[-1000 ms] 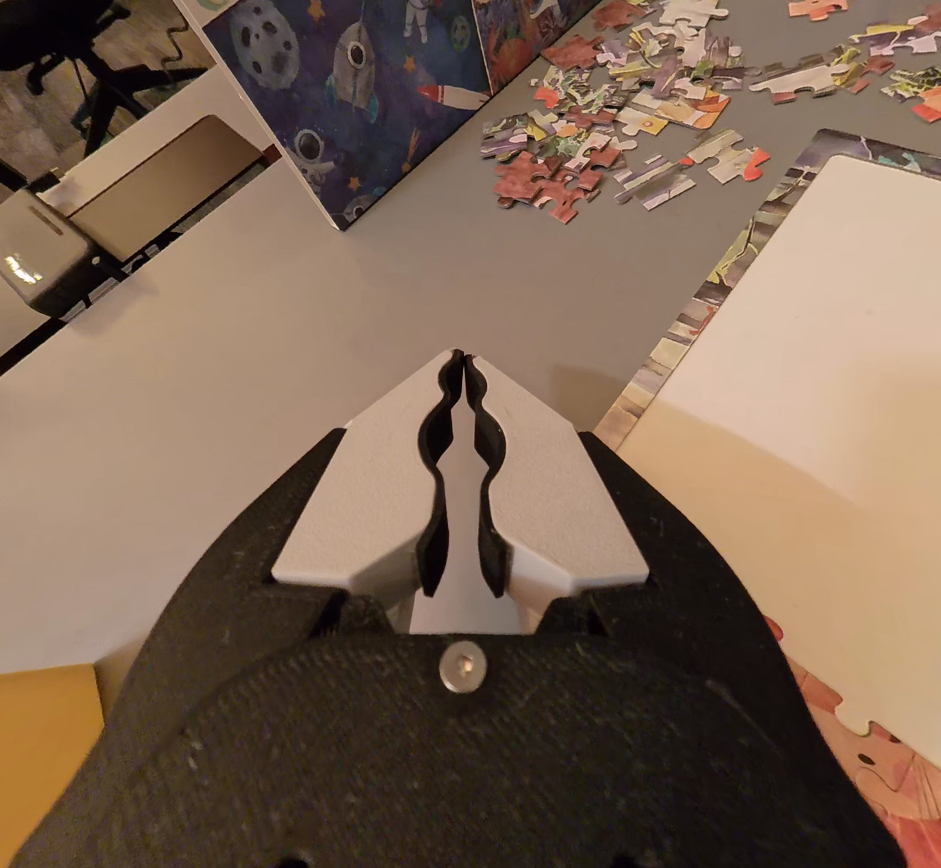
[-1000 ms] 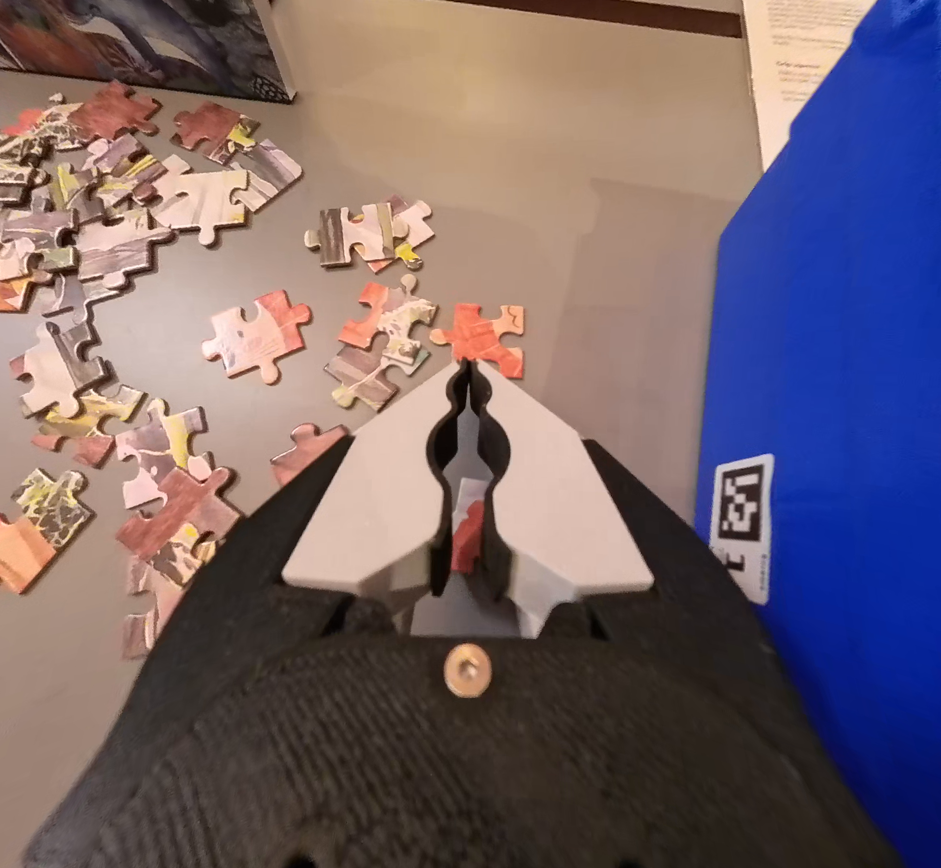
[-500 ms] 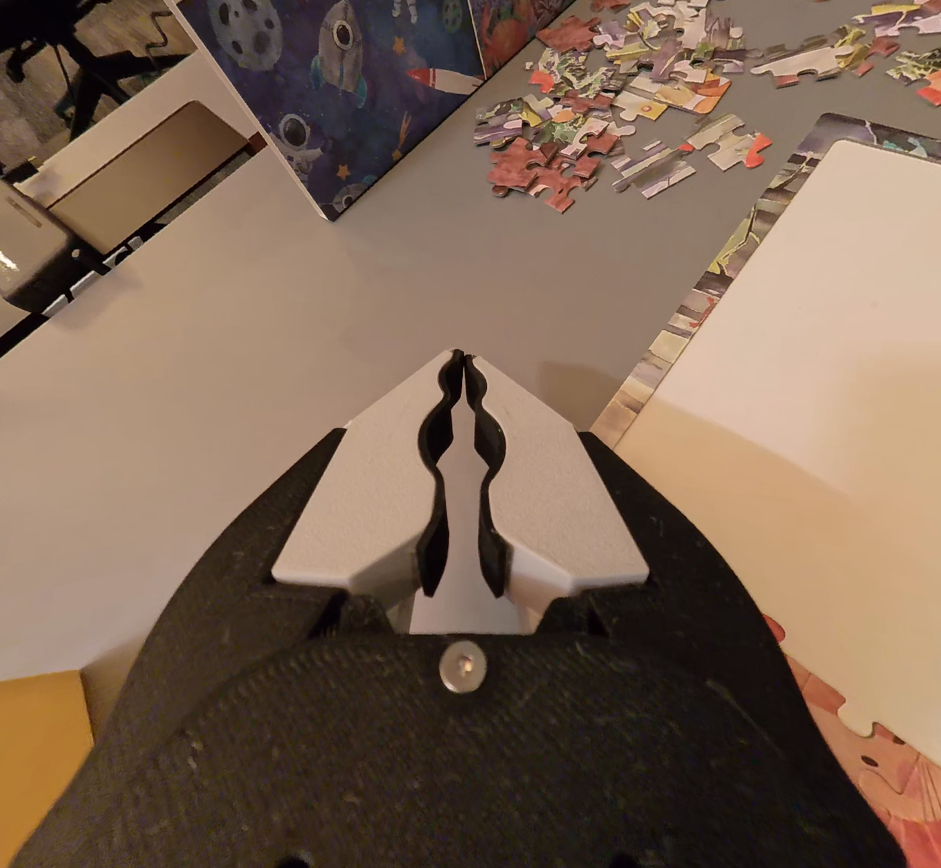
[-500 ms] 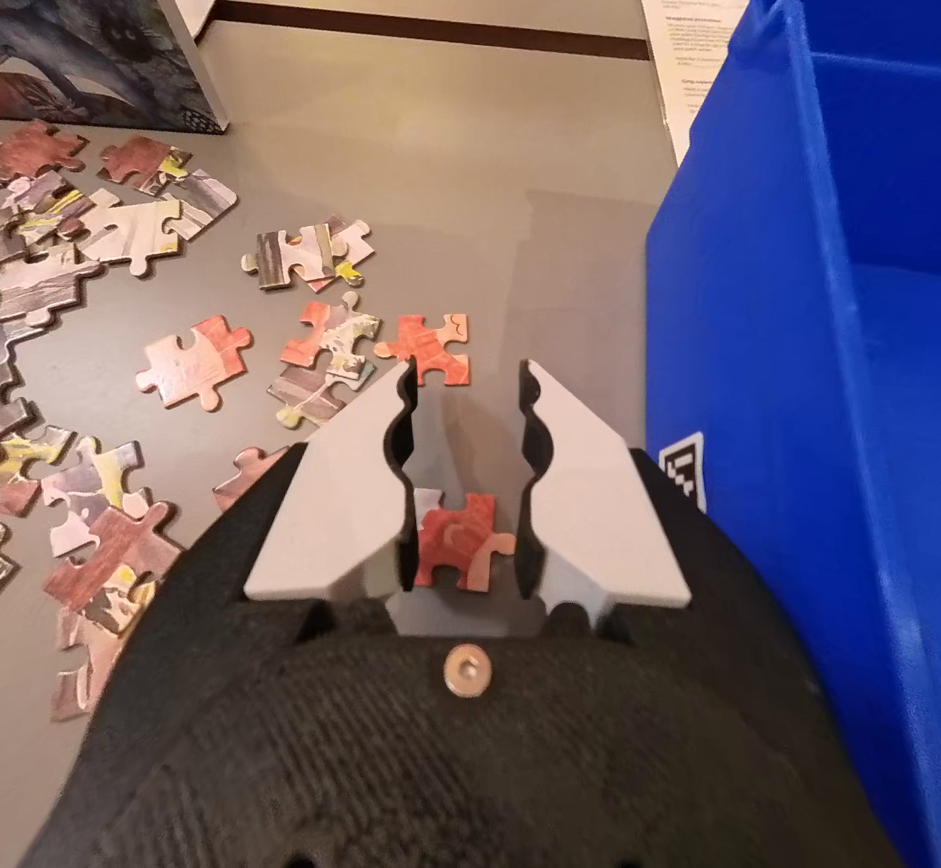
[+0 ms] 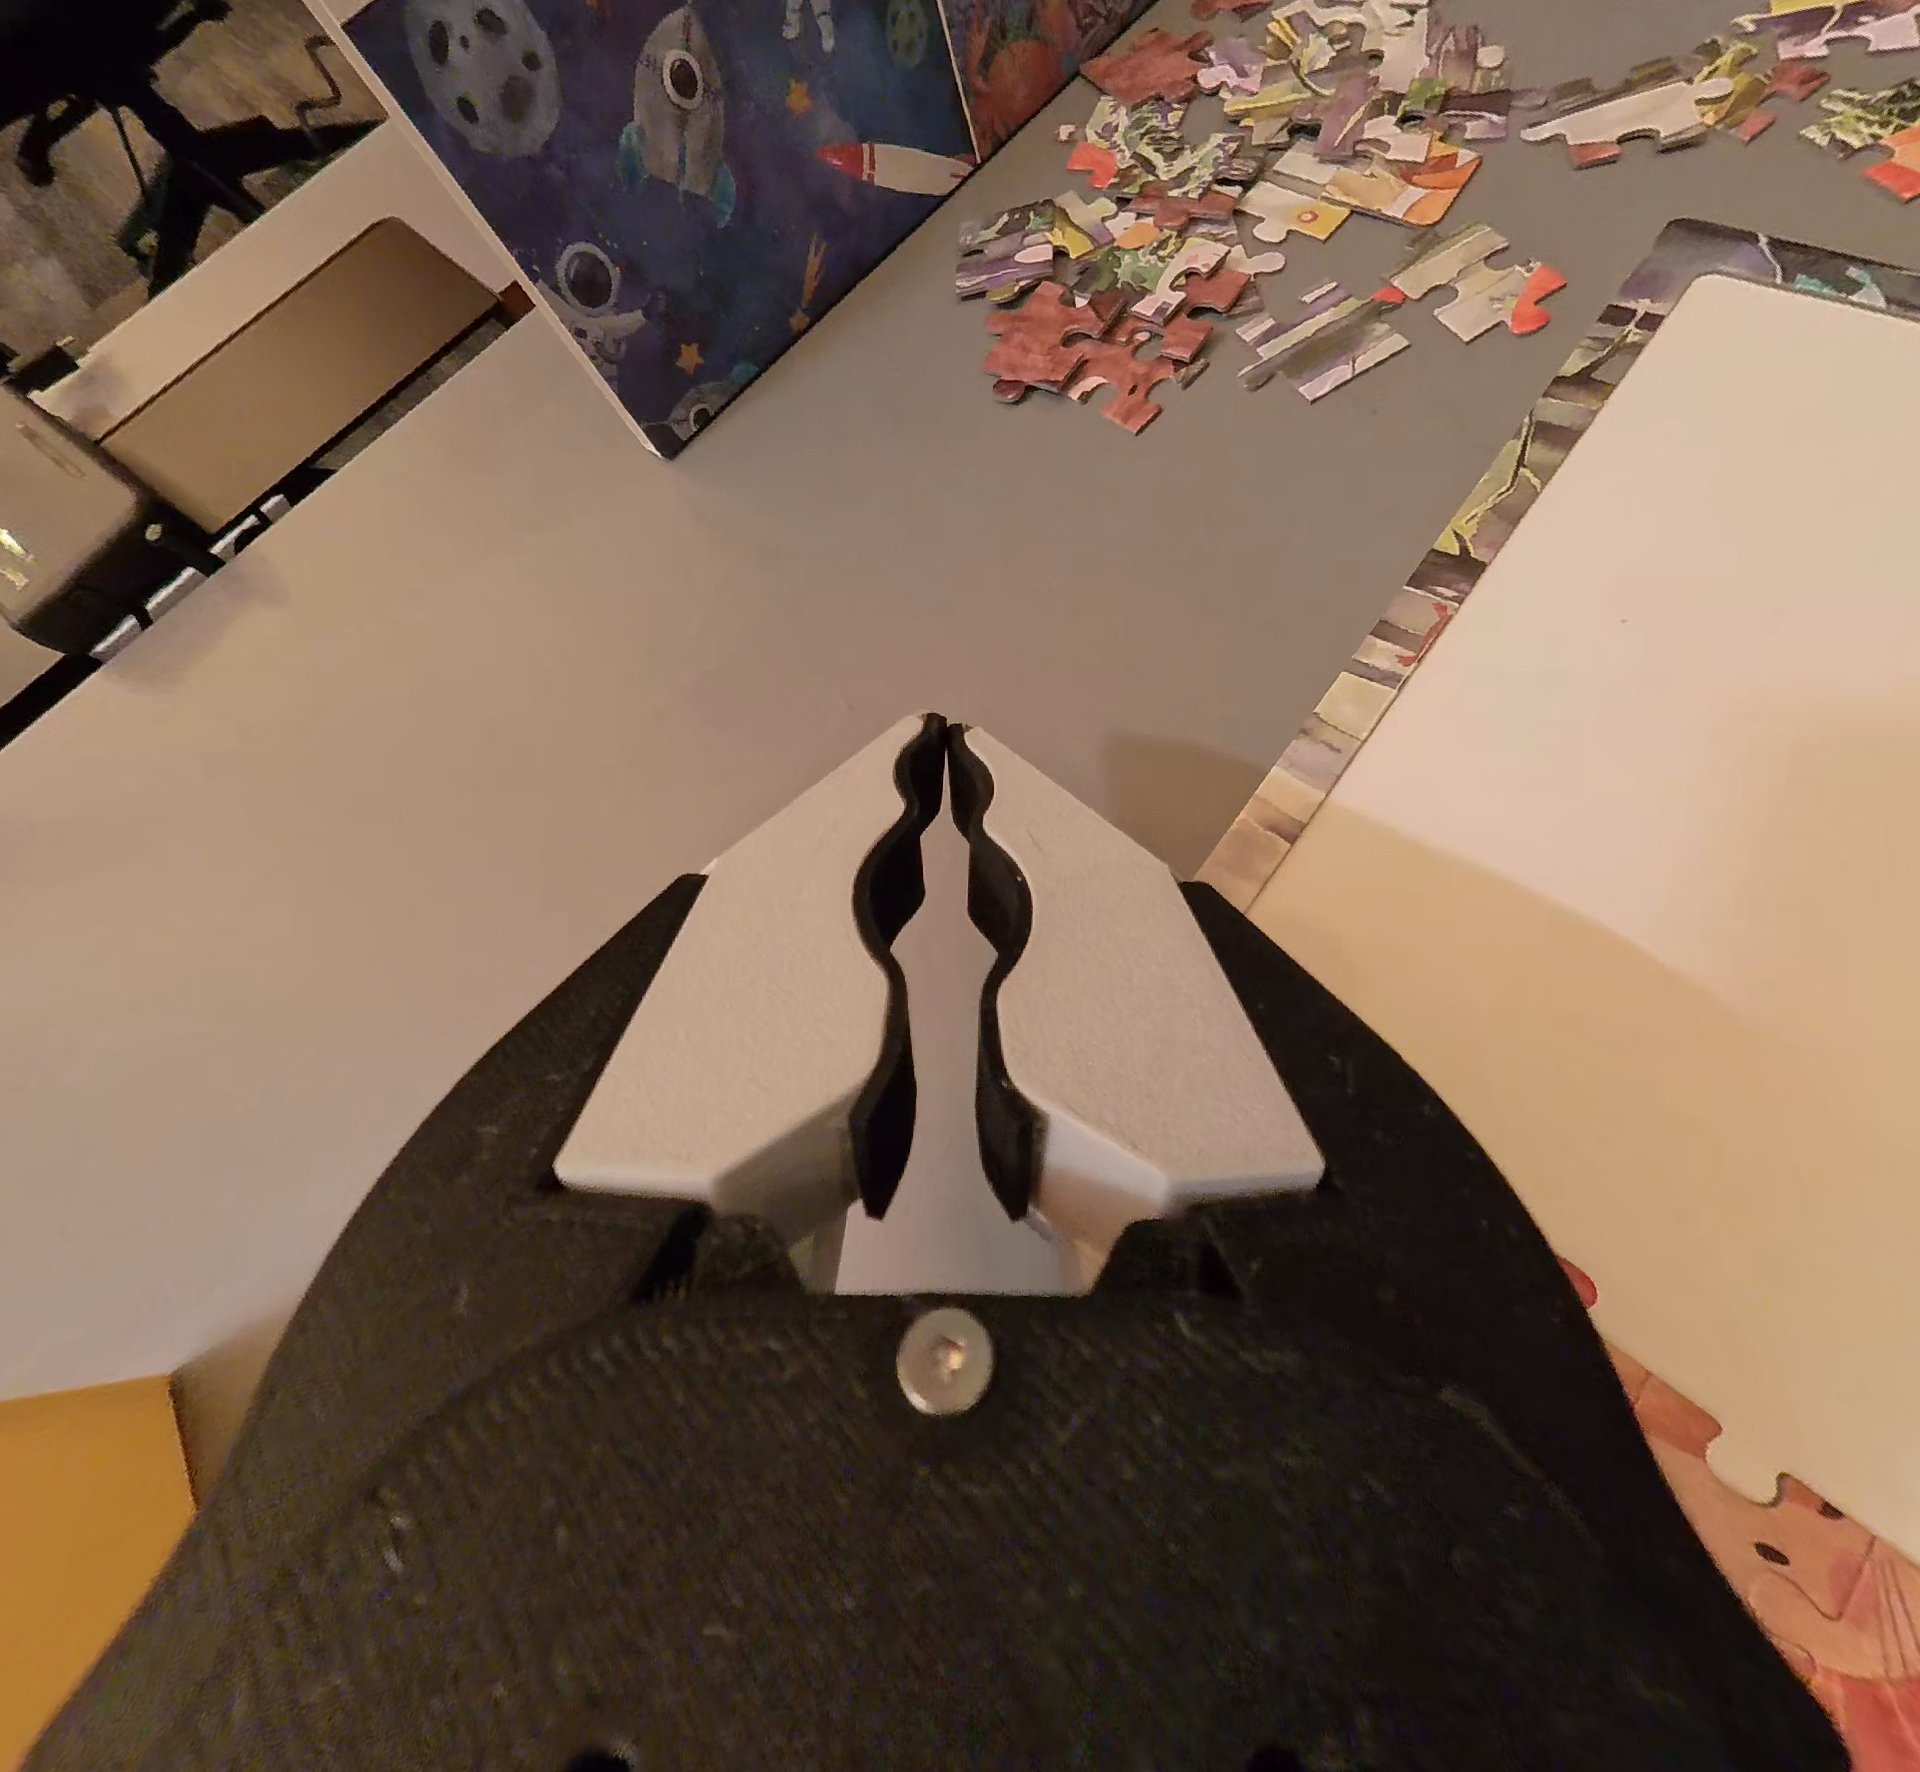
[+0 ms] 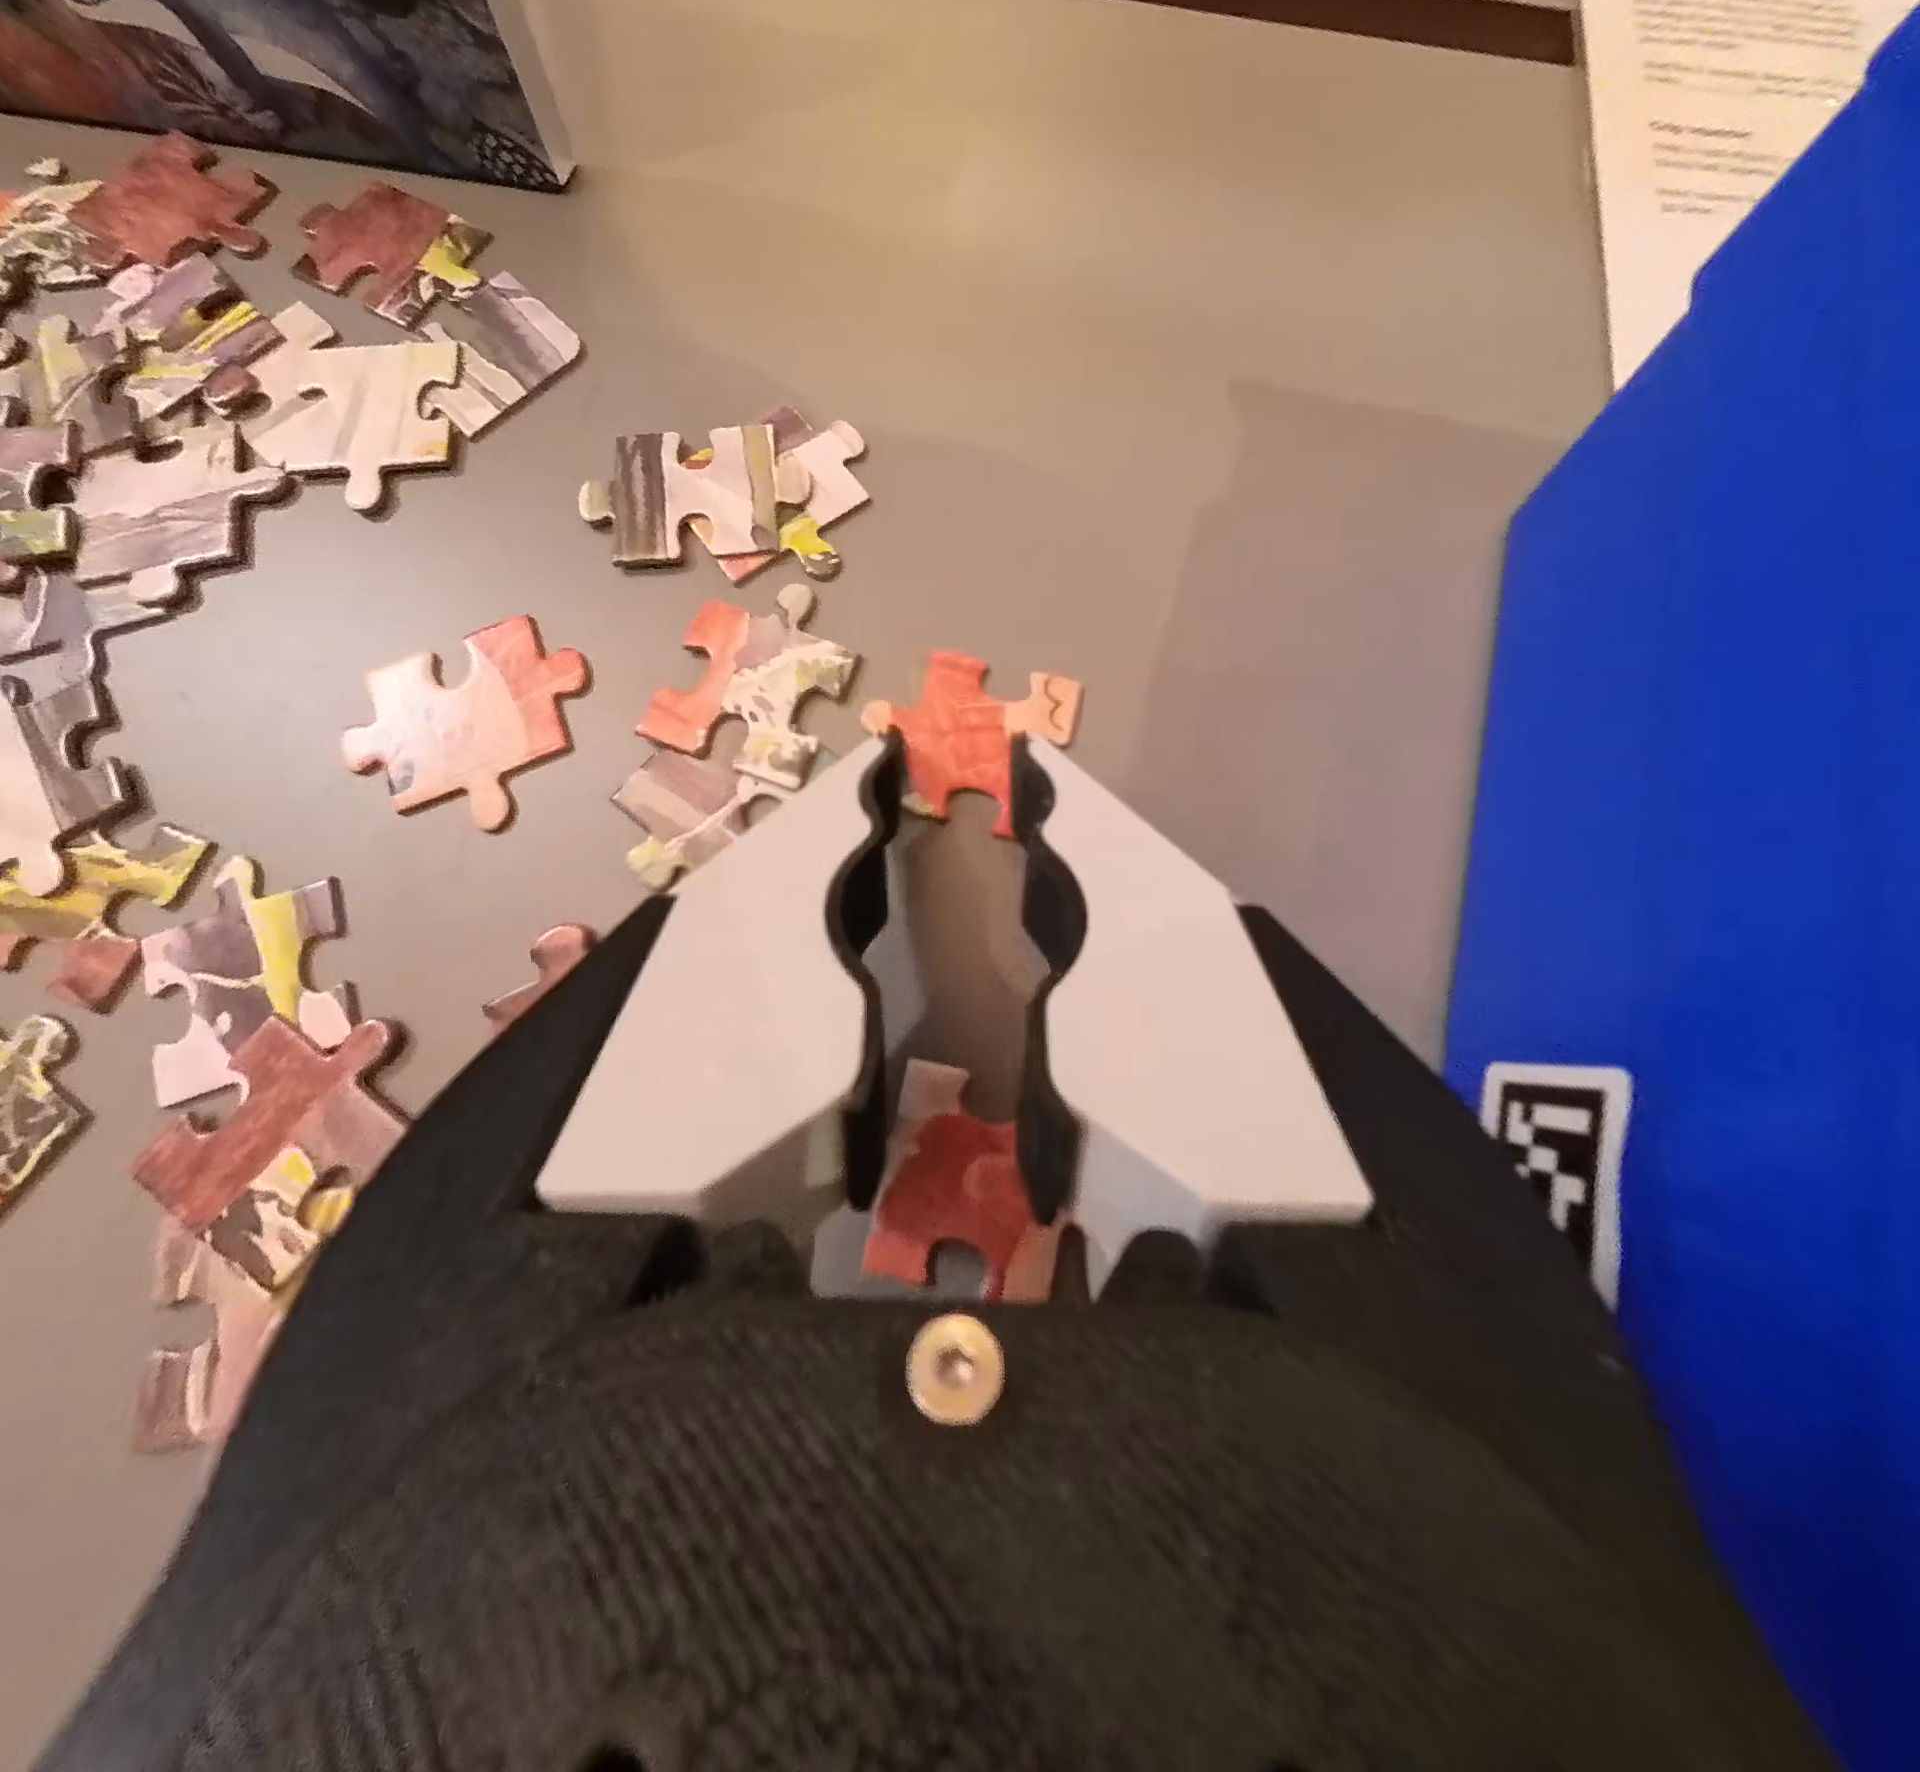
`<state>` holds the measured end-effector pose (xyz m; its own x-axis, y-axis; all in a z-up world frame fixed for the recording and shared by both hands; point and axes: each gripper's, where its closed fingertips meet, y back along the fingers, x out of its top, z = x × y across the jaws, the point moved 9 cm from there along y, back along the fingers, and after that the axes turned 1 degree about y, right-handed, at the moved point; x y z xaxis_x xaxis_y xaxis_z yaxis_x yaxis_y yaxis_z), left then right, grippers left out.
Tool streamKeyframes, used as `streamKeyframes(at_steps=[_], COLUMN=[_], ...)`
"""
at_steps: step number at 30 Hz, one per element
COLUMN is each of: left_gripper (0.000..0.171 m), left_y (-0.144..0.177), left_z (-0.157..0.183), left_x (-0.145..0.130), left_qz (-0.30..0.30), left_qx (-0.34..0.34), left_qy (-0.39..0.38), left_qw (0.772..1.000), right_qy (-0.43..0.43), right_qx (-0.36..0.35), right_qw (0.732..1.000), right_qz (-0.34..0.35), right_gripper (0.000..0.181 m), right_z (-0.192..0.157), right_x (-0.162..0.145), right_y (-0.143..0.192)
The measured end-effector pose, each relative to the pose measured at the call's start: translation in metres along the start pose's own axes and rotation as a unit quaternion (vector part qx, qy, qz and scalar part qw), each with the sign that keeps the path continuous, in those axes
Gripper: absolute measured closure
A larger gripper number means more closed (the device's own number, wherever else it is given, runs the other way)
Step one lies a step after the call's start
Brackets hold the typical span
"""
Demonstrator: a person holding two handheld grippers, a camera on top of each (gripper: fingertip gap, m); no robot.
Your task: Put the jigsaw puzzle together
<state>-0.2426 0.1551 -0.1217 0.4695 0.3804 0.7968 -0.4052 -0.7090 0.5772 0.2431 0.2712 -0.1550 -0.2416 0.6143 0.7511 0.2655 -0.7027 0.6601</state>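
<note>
A: How does the right gripper [image 6: 954, 746] stand?

B: Its tips are a piece's width apart, one on each side of an orange-red puzzle piece [image 6: 961, 735] that lies on the grey table [image 6: 1039, 288]. Whether the pads press it or only flank it cannot be told. A second red piece [image 6: 951, 1192] shows farther back between the fingers, low by the gripper's body.

A: And the left gripper [image 5: 945, 730]?

B: Closed, tips touching, with nothing between them. It hangs over bare table just beside the near left corner of the puzzle board [image 5: 1662, 683], a cream panel with a printed border; a few joined orange pieces [image 5: 1808, 1577] sit along its near edge.

A: Where are the rest of the pieces?

B: The loose pieces [image 6: 260, 496] lie scattered to the left of the right gripper, some overlapping, most picture side up. In the left wrist view the same heap [image 5: 1247, 195] lies beyond the board's far left corner.

A: Anything else near?

B: A blue bin [image 6: 1714, 683] stands close on the right, with a black-and-white marker tag [image 6: 1553, 1172] on its side. A picture box [image 5: 675, 133] painted with space scenes stands behind the heap, and a printed sheet [image 6: 1704, 60] lies past the bin.
</note>
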Motion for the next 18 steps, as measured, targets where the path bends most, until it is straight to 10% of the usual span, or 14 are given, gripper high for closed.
streamKeyframes(at_steps=[10, 18], left_gripper=[0.171, 0.171], left_y=[0.001, -0.001], left_z=[-0.001, -0.002], left_x=[0.0, -0.001], left_qz=[0.001, -0.002], left_qx=[0.0, -0.002], left_qy=[0.002, 0.005], left_qw=[1.0, 1.0], right_qy=[0.016, 0.027], right_qx=[0.006, -0.026], right_qw=[0.999, 0.999], right_qz=[0.036, 0.02], right_gripper=[0.18, 0.135], right_z=[-0.004, -0.006], right_x=[0.005, 0.002], right_y=[0.013, 0.008])
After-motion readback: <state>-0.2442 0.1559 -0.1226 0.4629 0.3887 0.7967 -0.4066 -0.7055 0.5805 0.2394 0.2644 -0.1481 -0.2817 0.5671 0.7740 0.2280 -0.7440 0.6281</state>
